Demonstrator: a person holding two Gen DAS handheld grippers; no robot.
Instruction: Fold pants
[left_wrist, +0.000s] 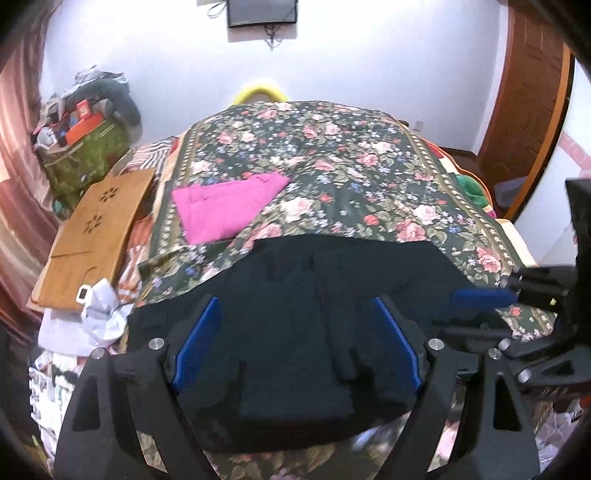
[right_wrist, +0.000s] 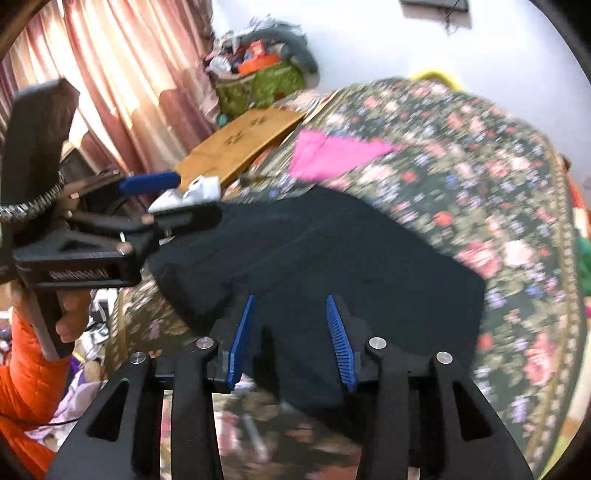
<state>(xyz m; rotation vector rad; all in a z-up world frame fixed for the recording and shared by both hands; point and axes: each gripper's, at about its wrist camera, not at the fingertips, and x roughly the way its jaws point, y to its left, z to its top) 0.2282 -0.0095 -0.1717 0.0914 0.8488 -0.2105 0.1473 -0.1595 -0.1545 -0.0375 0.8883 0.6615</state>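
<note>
Black pants (left_wrist: 291, 332) lie folded flat on the floral bedspread (left_wrist: 332, 166) at the near edge of the bed; they also show in the right wrist view (right_wrist: 332, 251). My left gripper (left_wrist: 295, 306) hovers just above them, jaws wide open and empty. It shows from the side in the right wrist view (right_wrist: 177, 199). My right gripper (right_wrist: 290, 299) is open above the pants' near edge, holding nothing. It shows at the right edge of the left wrist view (left_wrist: 465, 310).
A folded pink garment (left_wrist: 225, 206) lies farther up the bed. A wooden lap tray (left_wrist: 92, 240) and crumpled white cloth (left_wrist: 99, 314) sit at the bed's left side. A green bag (left_wrist: 81, 155) piled with clutter stands by the curtain (right_wrist: 122, 74). A door (left_wrist: 524, 92) is at right.
</note>
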